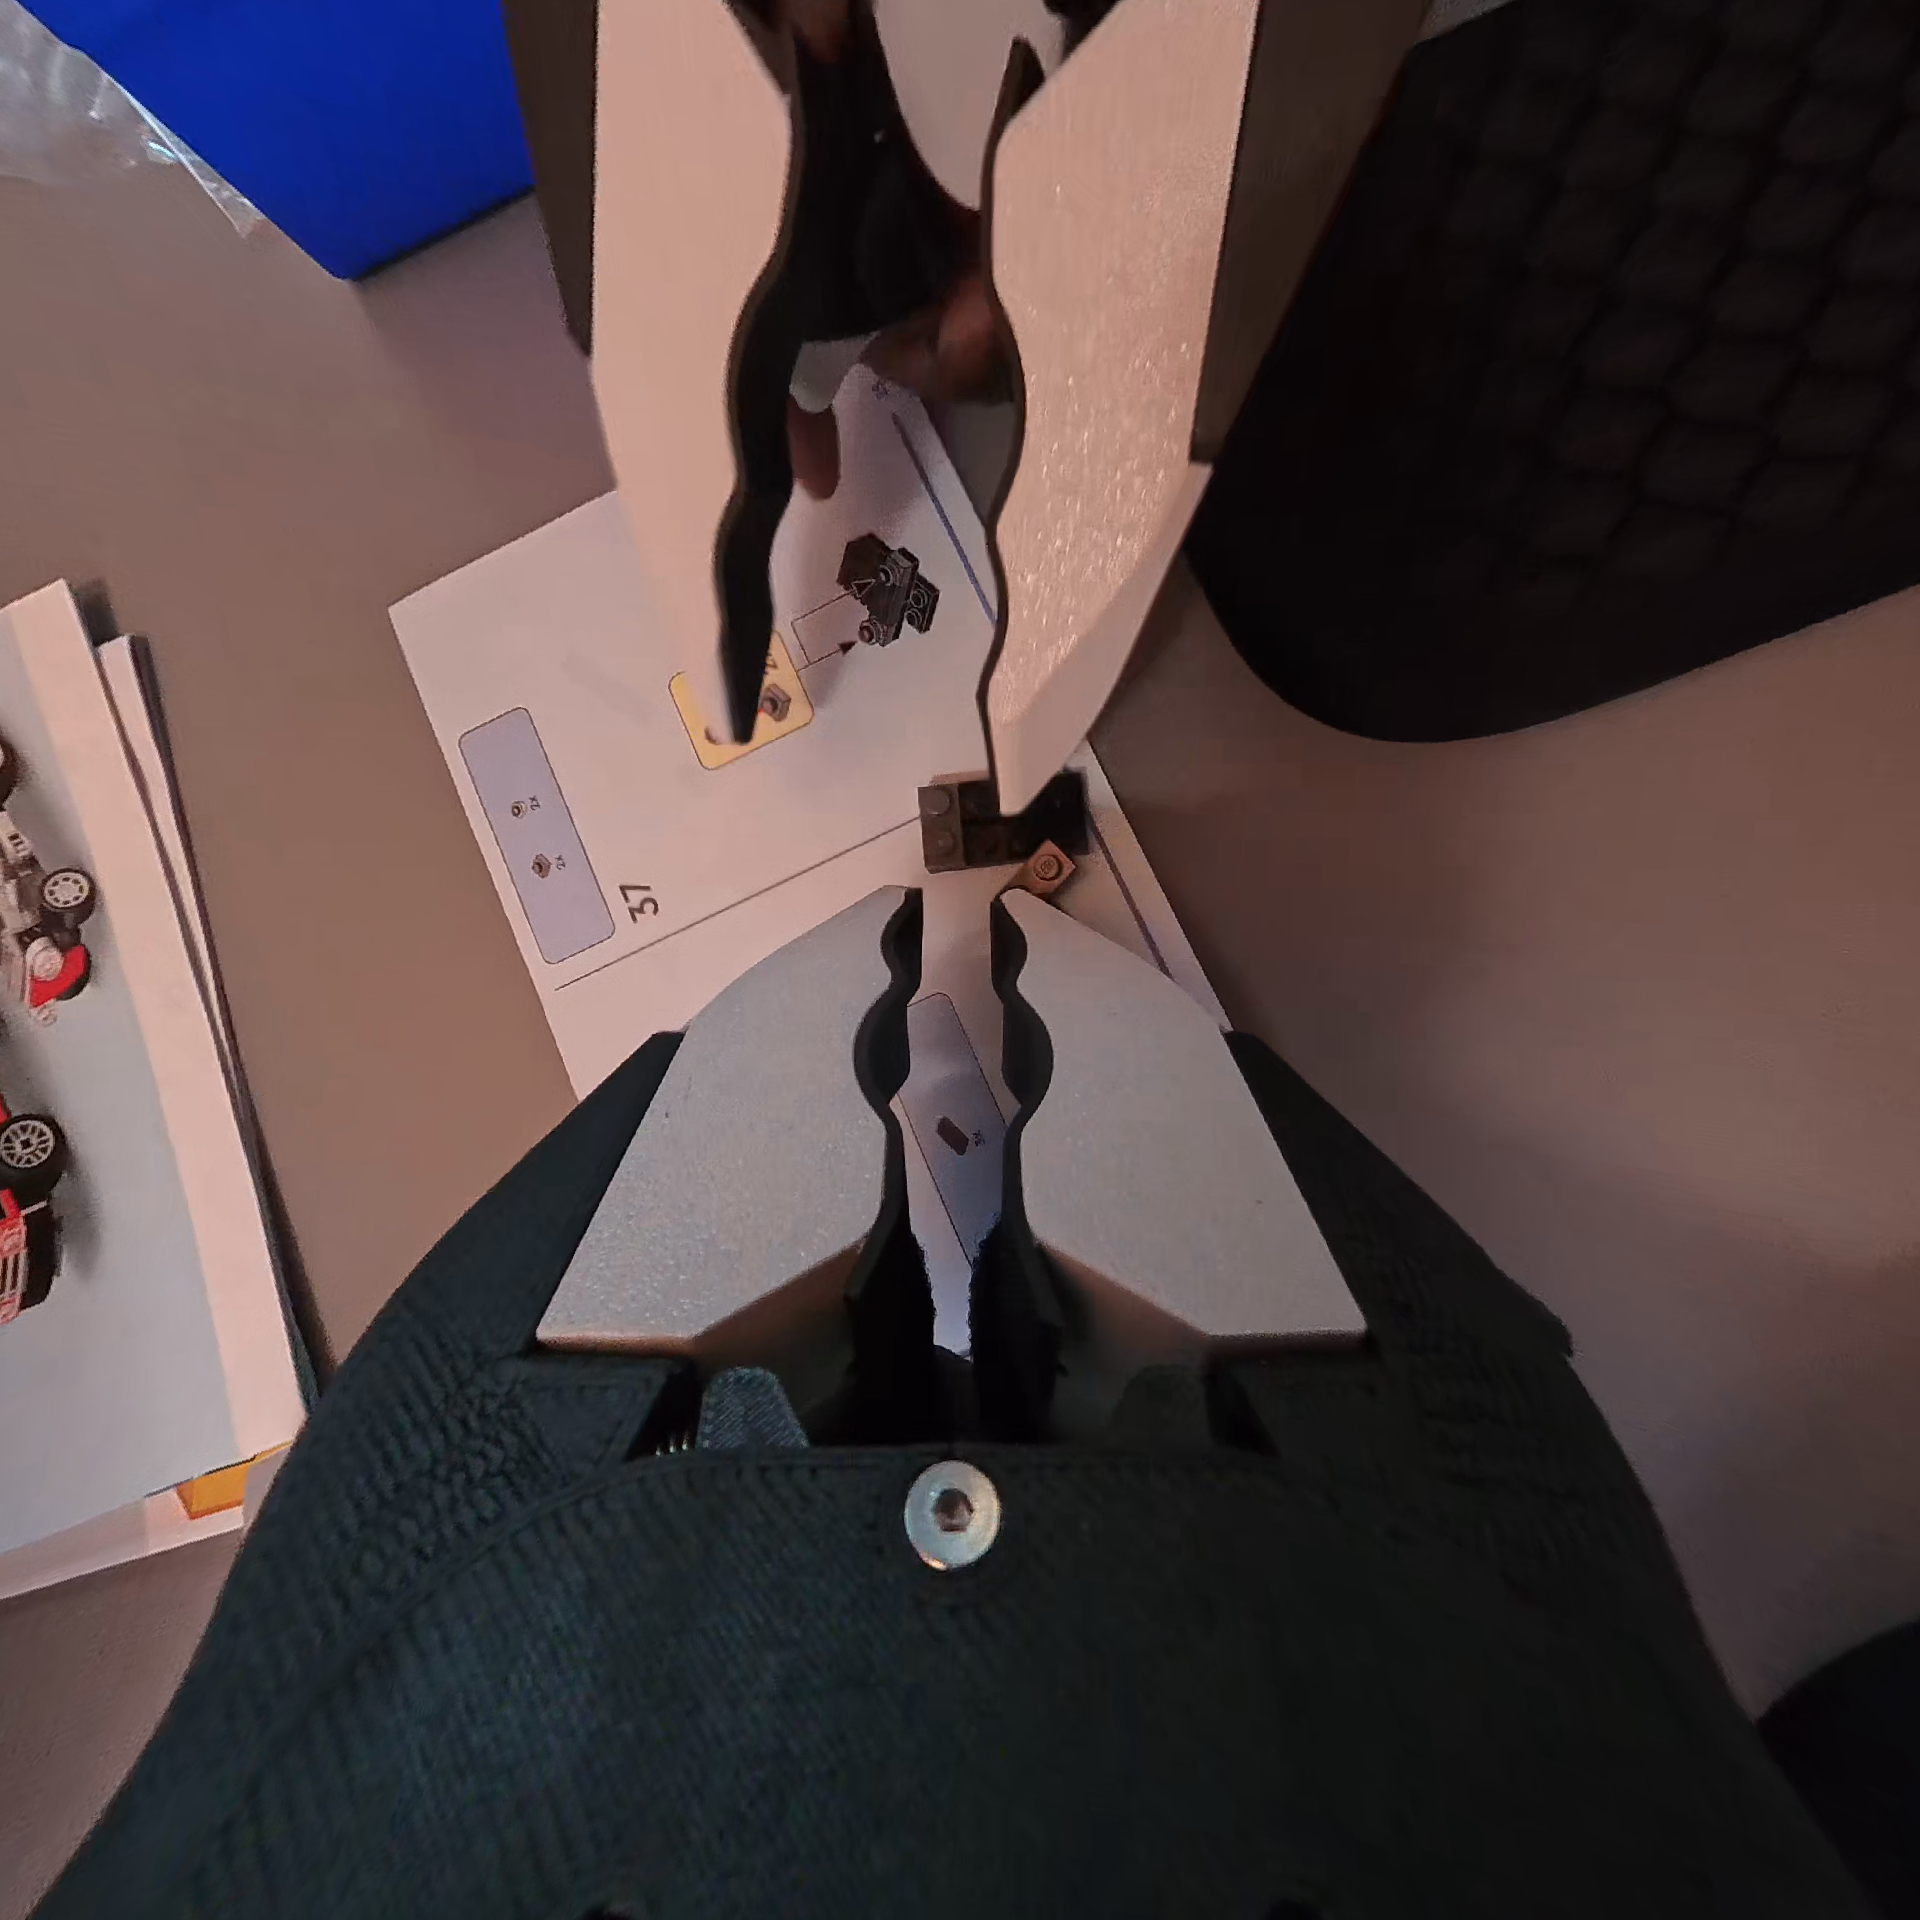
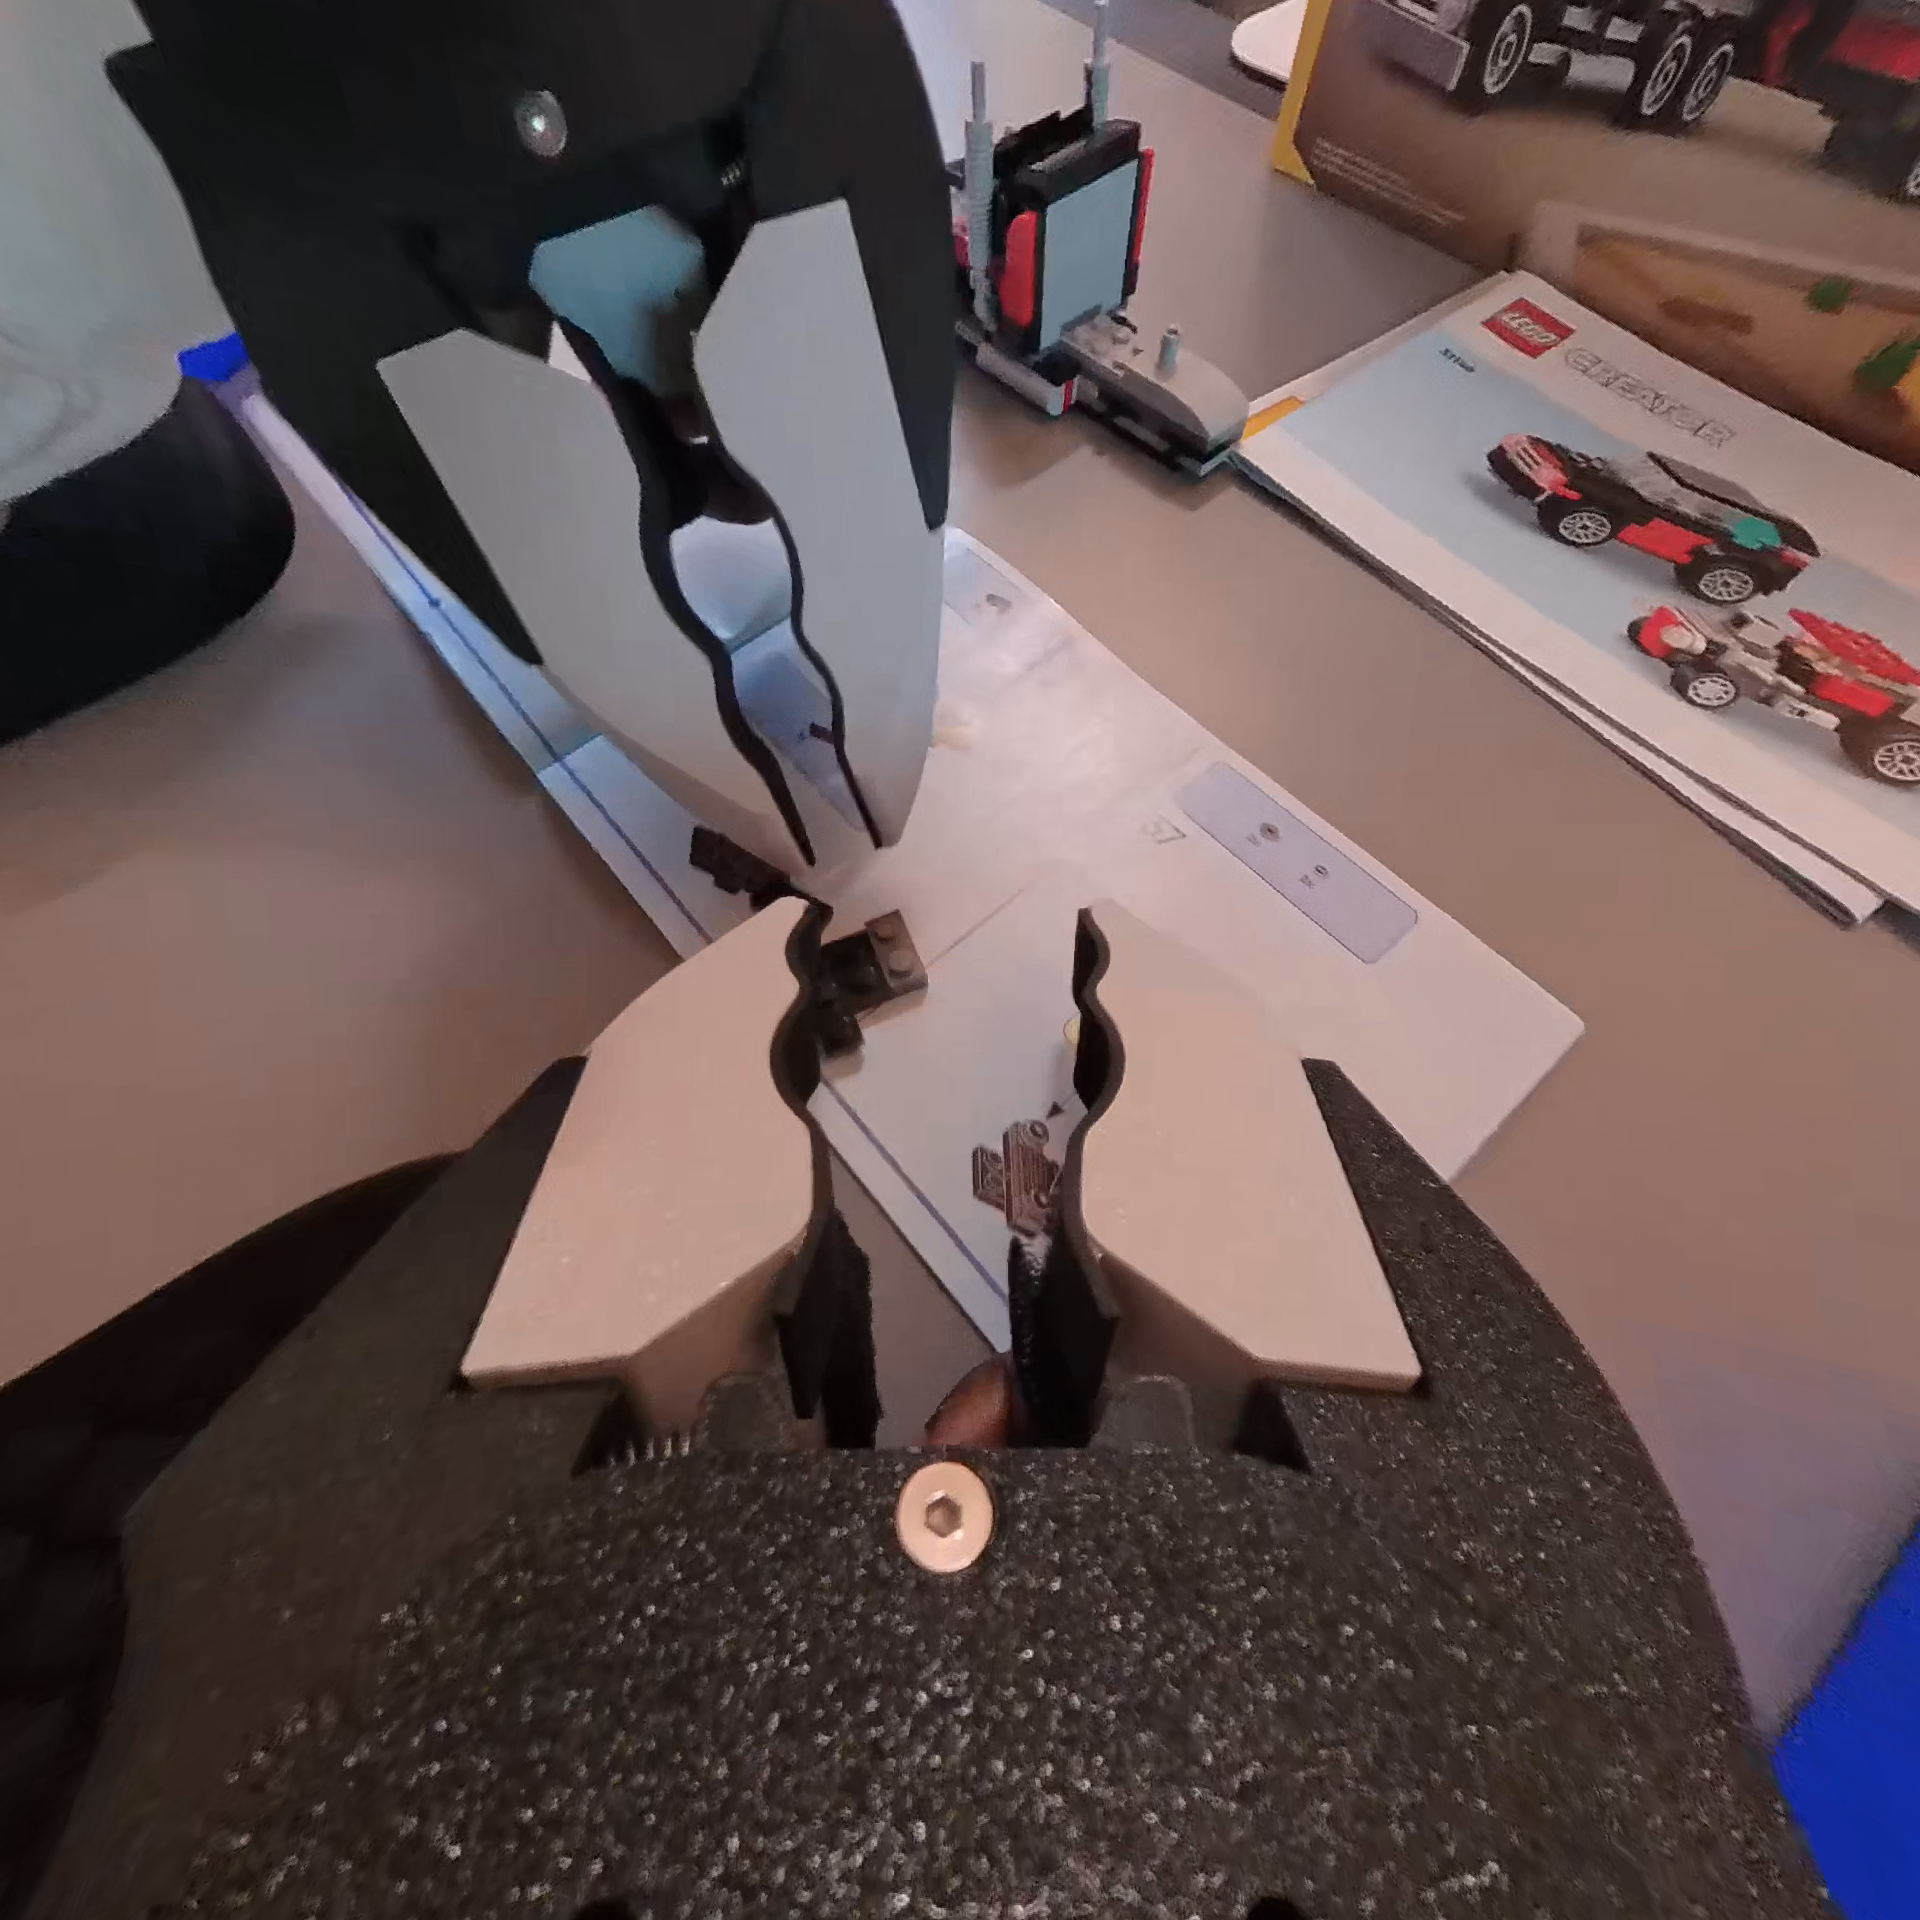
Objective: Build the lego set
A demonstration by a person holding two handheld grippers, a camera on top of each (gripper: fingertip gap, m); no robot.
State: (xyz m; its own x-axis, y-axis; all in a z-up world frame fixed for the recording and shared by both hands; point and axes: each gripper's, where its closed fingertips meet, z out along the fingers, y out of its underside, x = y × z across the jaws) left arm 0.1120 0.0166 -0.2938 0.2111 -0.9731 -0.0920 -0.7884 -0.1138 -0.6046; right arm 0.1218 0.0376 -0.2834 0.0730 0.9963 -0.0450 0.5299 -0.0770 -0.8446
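Observation:
A small dark grey and black lego assembly [image 1: 961, 831] [image 2: 888, 961] lies on the open instruction booklet [image 1: 582, 727] [image 2: 1247, 987]. A tiny tan piece [image 1: 1044, 868] lies beside it. A black plate [image 2: 727, 857] lies just to the left of it in the right wrist view. My right gripper [image 2: 945, 920] [image 1: 868, 764] is open and empty; one fingertip [image 1: 1003, 774] touches the assembly. My left gripper [image 1: 954, 902] [image 2: 842, 842] points at the assembly from the opposite side, just short of it. Its jaws stand only narrowly apart and hold nothing.
A partly built truck [image 2: 1081, 291] stands at the back. Closed booklets [image 2: 1610, 540] [image 1: 104, 1039] and the set box [image 2: 1610, 125] lie to the side. A blue box [image 1: 312, 125], a clear plastic bag [image 1: 83, 104] and a black padded seat [image 1: 1610, 364] are nearby. The grippers are tip to tip, or close to it.

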